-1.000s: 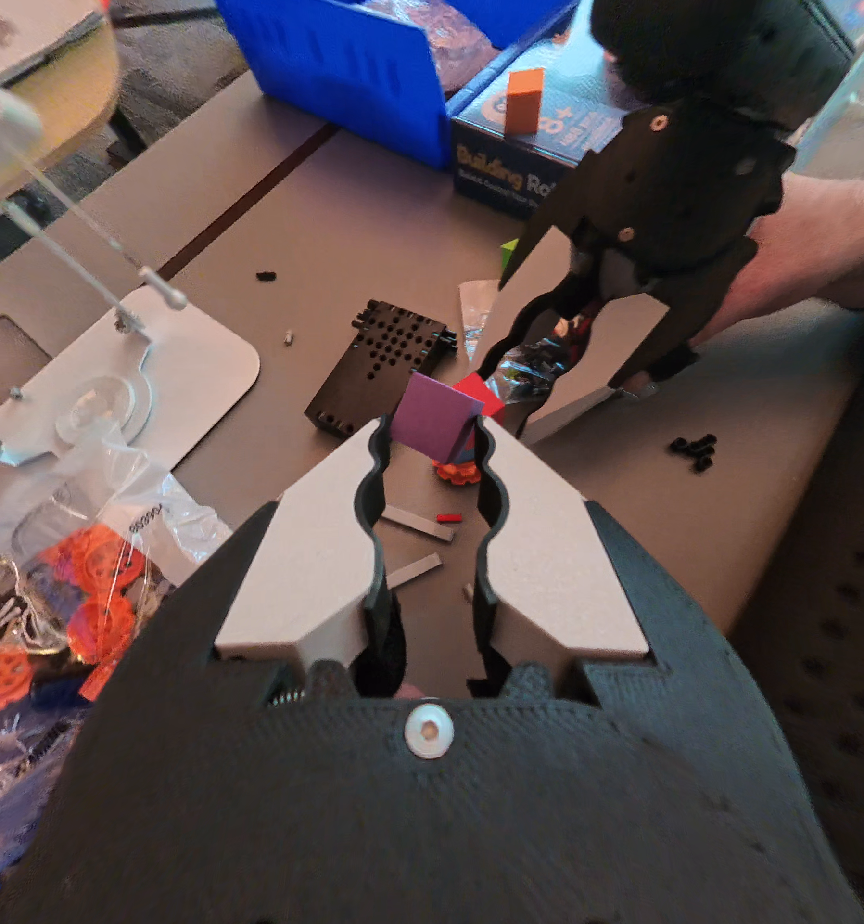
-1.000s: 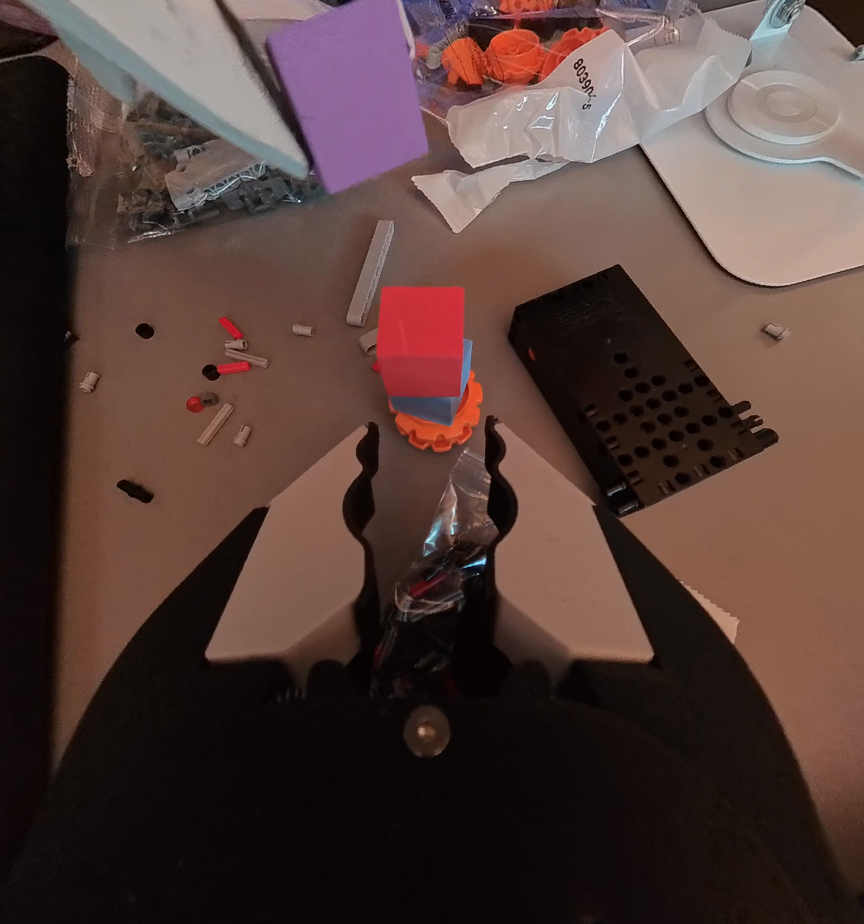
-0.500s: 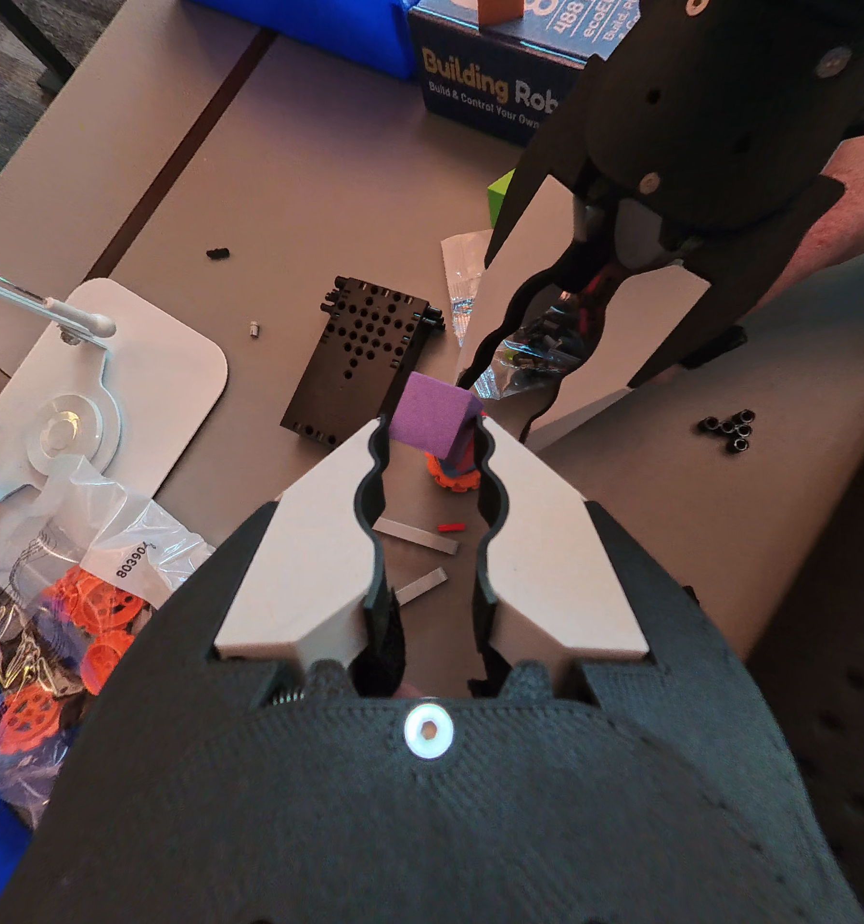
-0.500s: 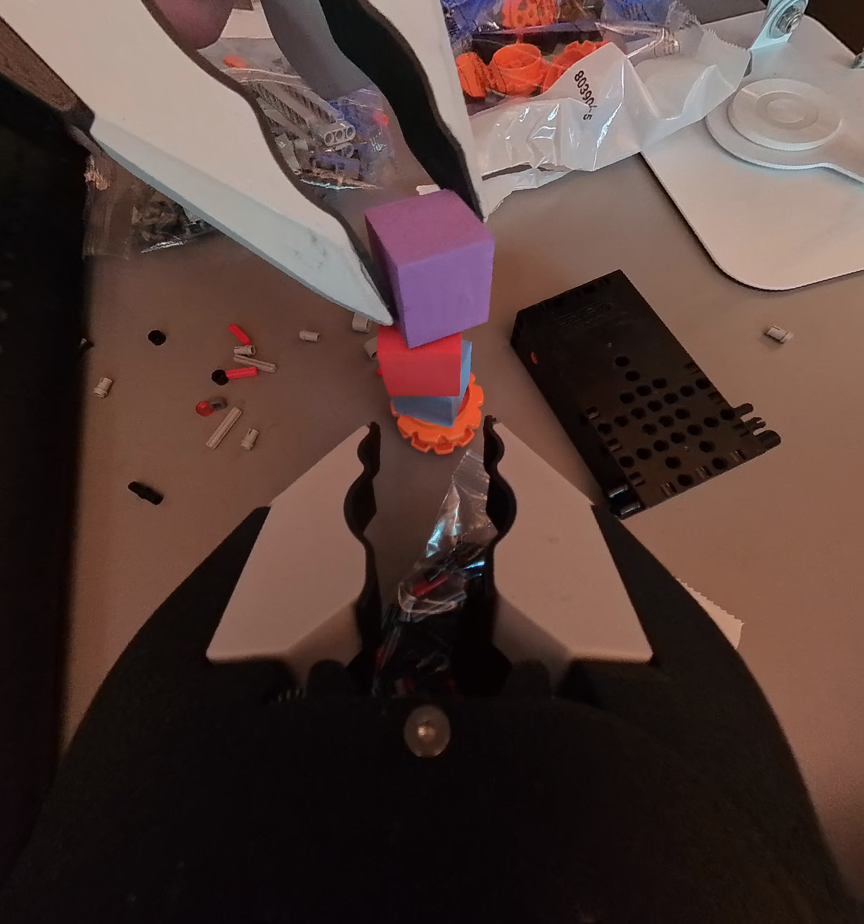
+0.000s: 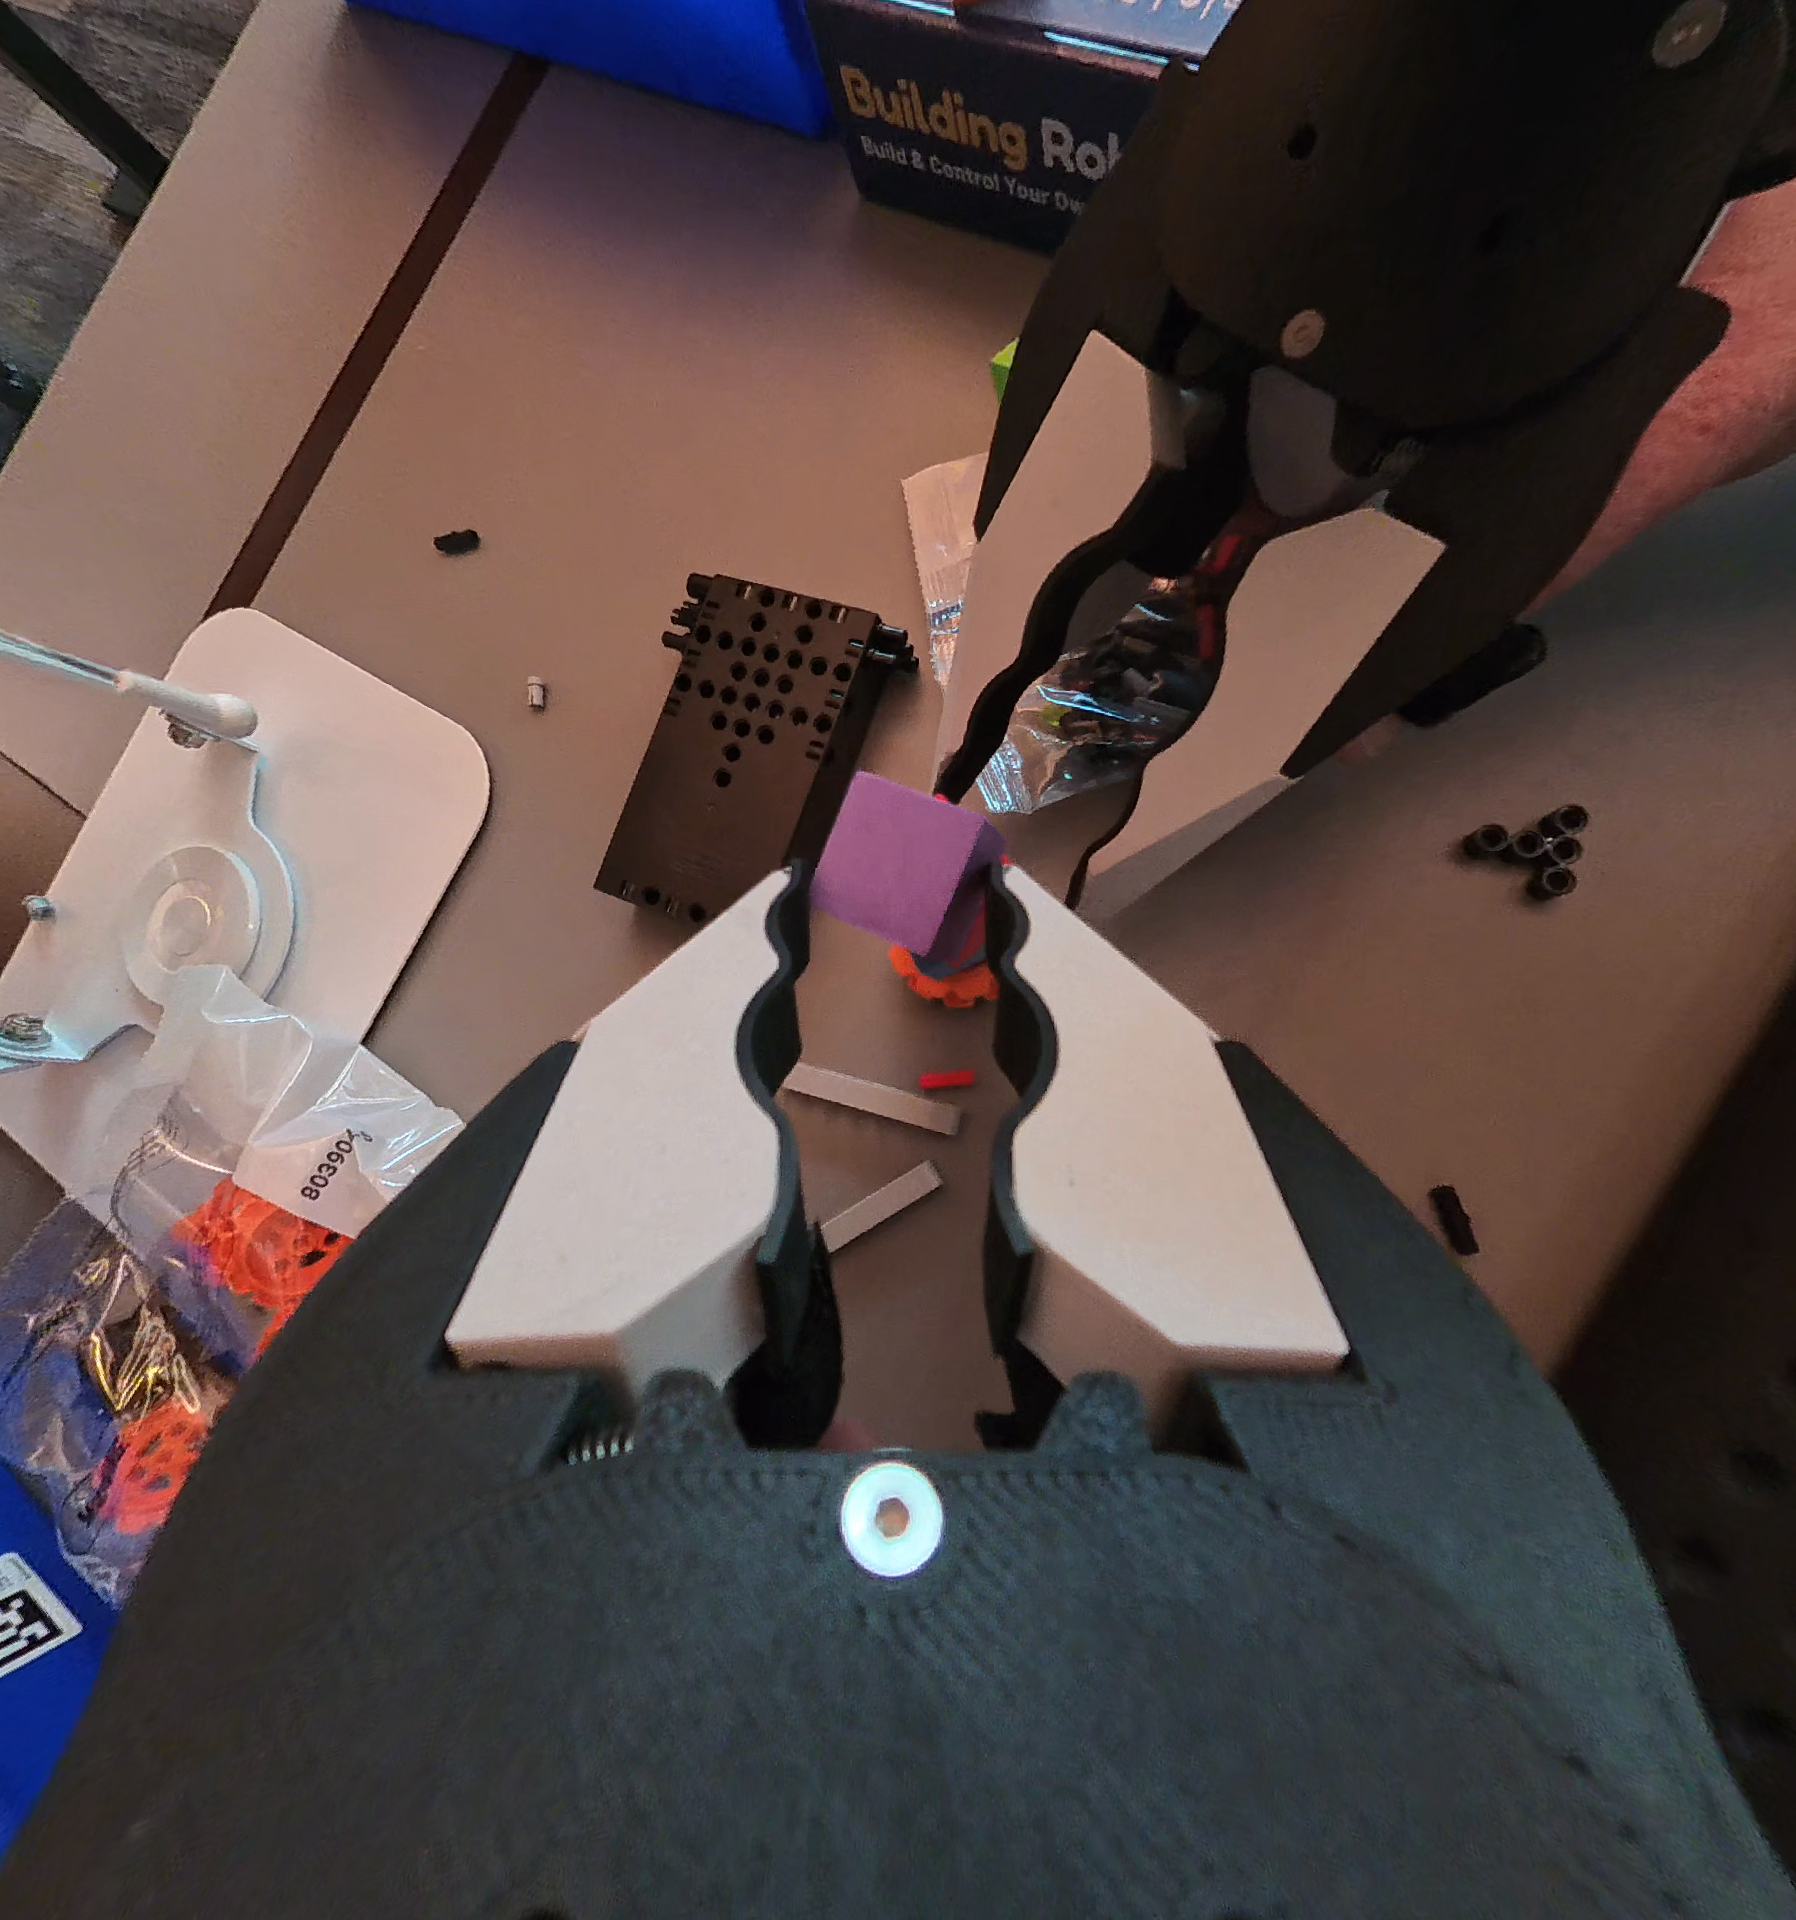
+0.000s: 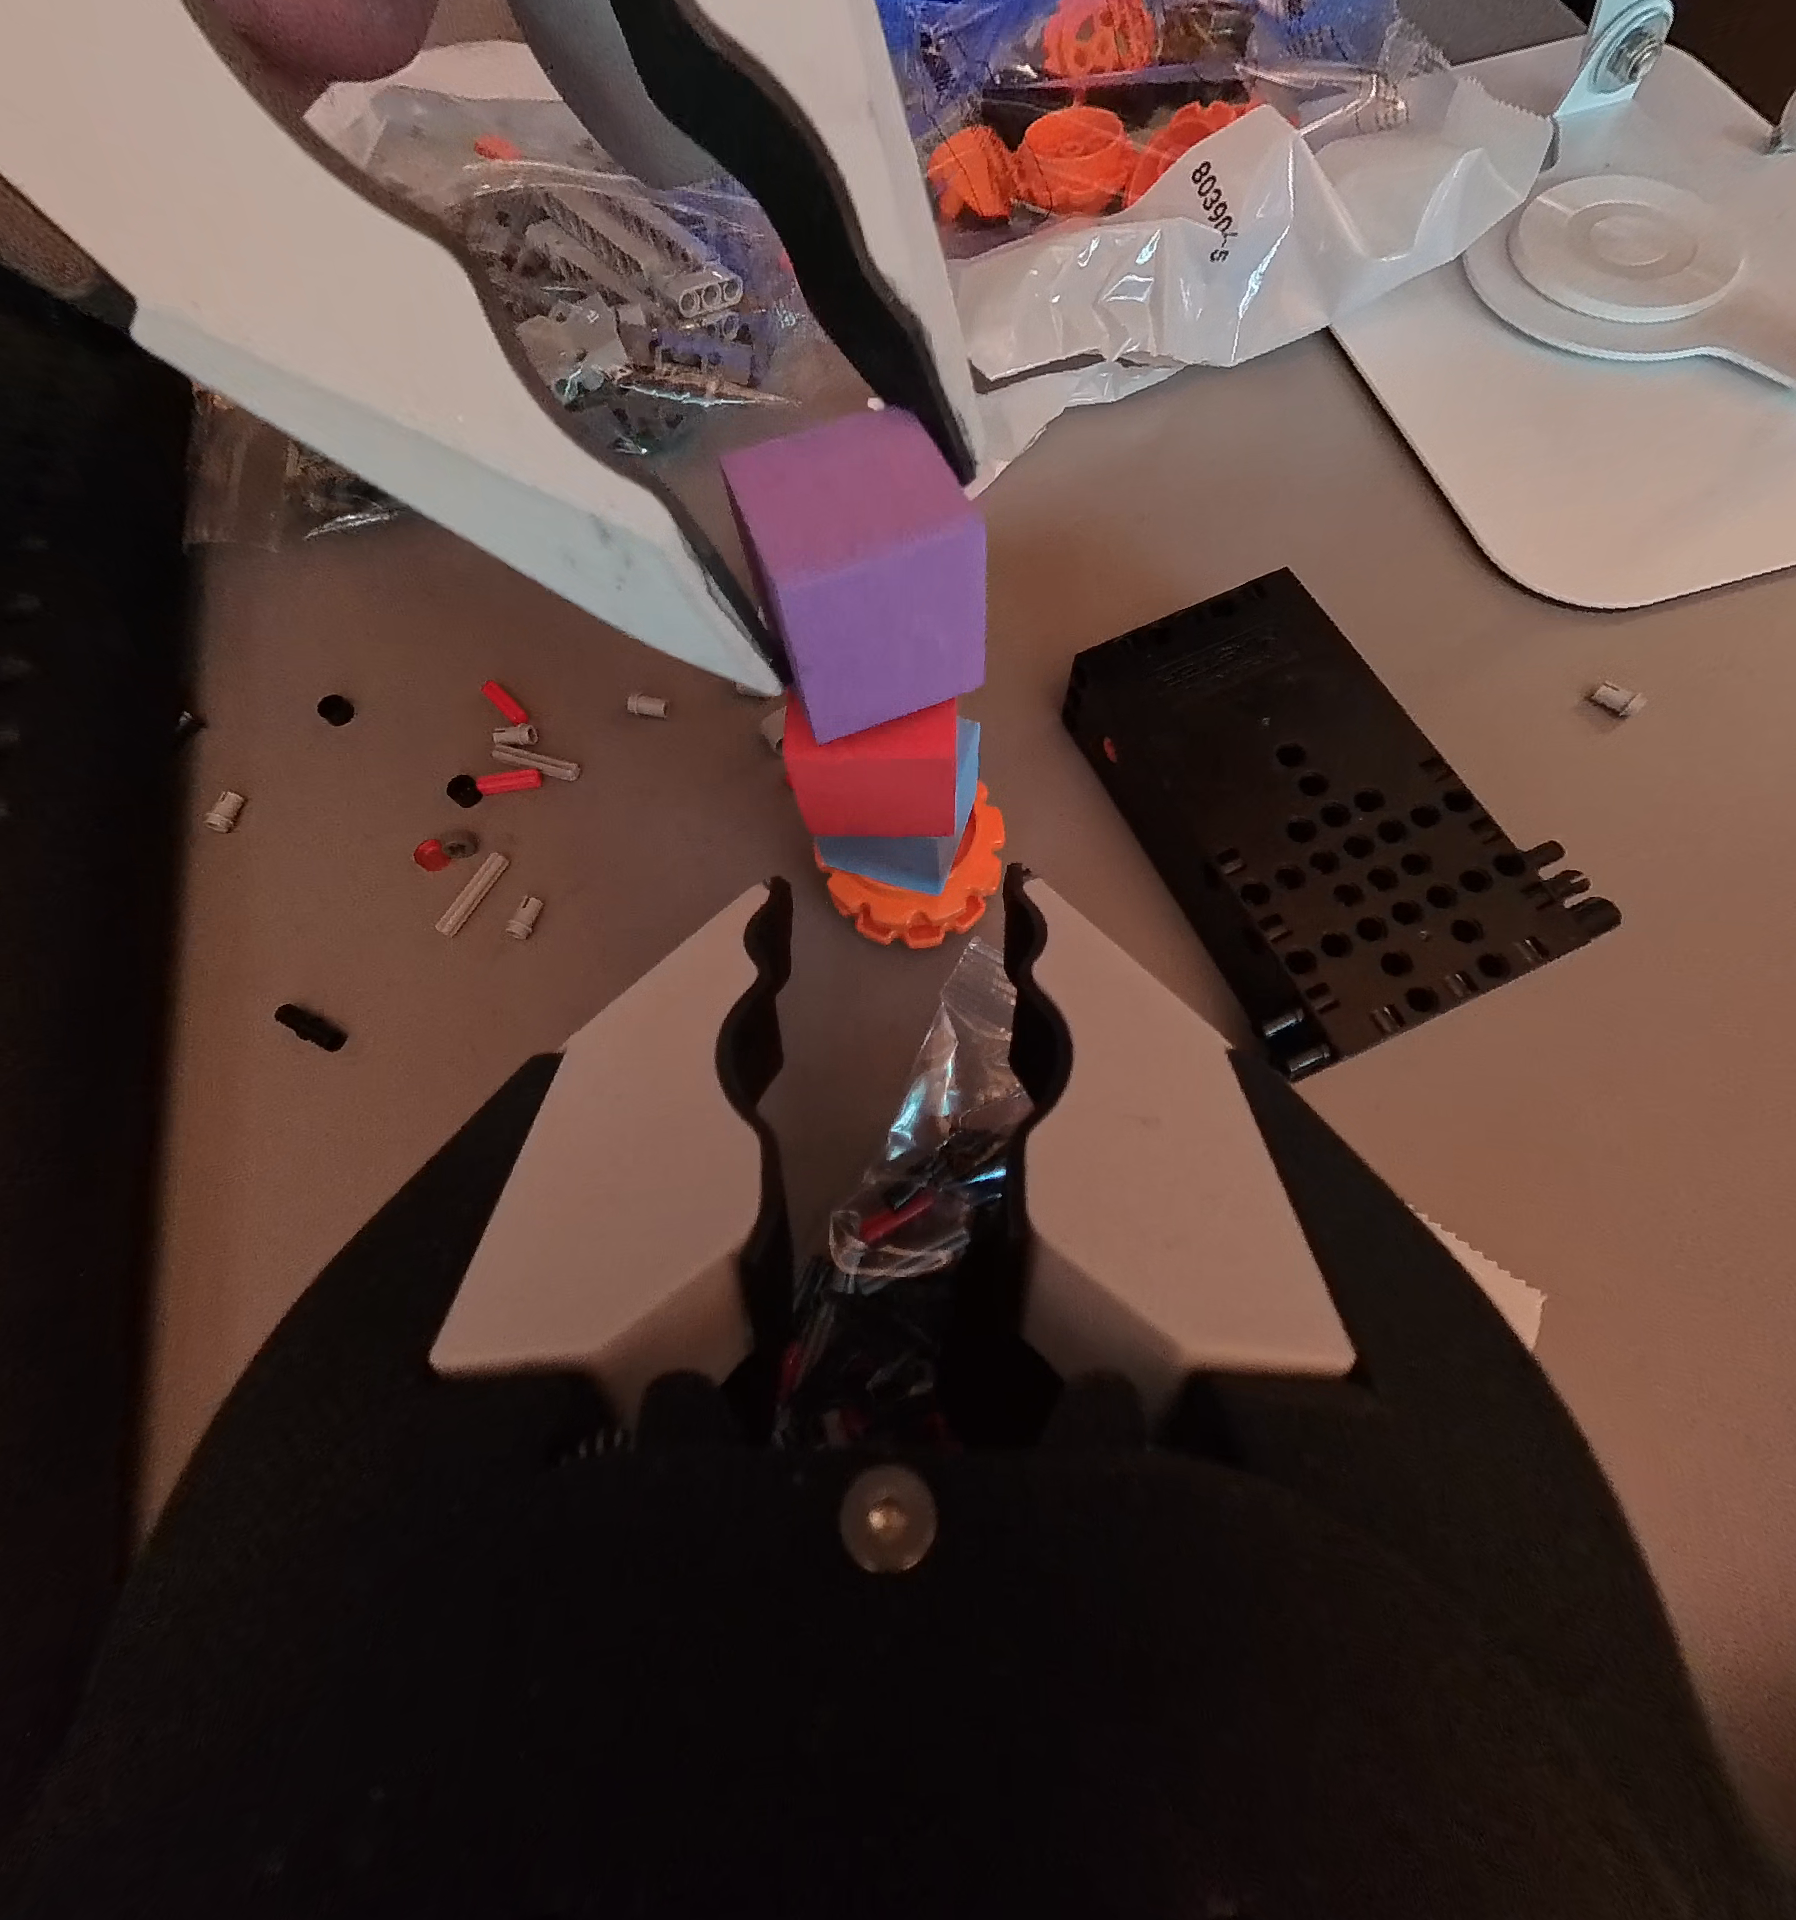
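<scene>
The left hand-held gripper (image 5: 892, 894) pinched a purple block (image 6: 863, 577) right over a red block (image 6: 868, 774), lined up above it. The right hand-held gripper (image 6: 889, 899) gripped a small plastic bag (image 6: 925, 1164) near the desk (image 6: 1289, 1195).

A matt, foam-like surface is shown by the purple cube (image 6: 868, 566), and likewise by the red cube (image 6: 868, 774) below it. The orange gear (image 6: 915, 894) appears as moulded plastic. A grainy, layered black plastic is seen on the left tongs (image 5: 889, 883), with smooth pale panels. The clear bag (image 6: 925, 1164) in the right tongs (image 6: 889, 894) is glossy, crinkled film. The table (image 5: 665, 395) looks smooth and matt. The perforated black plate (image 6: 1330, 831) is dull plastic.
</scene>
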Action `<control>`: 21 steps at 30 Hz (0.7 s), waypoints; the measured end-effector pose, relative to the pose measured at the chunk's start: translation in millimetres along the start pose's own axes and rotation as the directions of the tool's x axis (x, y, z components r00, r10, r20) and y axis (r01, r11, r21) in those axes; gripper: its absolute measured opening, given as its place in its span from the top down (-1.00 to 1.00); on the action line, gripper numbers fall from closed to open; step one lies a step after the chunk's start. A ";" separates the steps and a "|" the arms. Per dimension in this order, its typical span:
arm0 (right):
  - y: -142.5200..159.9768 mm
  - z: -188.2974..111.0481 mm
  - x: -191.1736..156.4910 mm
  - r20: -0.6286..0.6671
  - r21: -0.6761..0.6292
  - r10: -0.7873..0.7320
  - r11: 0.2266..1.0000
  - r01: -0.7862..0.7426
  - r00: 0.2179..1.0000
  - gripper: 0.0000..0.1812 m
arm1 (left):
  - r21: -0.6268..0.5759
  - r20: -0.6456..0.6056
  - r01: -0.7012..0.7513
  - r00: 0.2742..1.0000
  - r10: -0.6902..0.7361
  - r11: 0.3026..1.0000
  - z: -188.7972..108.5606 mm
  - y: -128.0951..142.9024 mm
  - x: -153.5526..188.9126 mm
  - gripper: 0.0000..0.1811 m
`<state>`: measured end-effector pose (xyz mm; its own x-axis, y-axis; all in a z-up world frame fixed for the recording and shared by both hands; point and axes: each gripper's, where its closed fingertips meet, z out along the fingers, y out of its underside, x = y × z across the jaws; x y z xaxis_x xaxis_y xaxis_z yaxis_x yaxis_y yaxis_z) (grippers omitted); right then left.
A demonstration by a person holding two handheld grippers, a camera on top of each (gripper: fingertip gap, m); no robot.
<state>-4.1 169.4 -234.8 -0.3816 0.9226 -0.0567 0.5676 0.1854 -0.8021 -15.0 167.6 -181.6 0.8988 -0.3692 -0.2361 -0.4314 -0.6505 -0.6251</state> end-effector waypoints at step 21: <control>3.7 -32.6 2.6 -0.107 -0.120 -0.049 0.992 0.036 0.993 0.46 | 0.185 0.027 0.092 0.995 -0.098 0.978 -27.7 -5.2 -13.2 0.55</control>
<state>20.8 183.5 -218.5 -0.3288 0.9432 0.0470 0.6365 0.2581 -0.7268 -26.8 157.5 -154.7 0.9386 -0.2856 -0.1936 -0.3255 -0.5474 -0.7710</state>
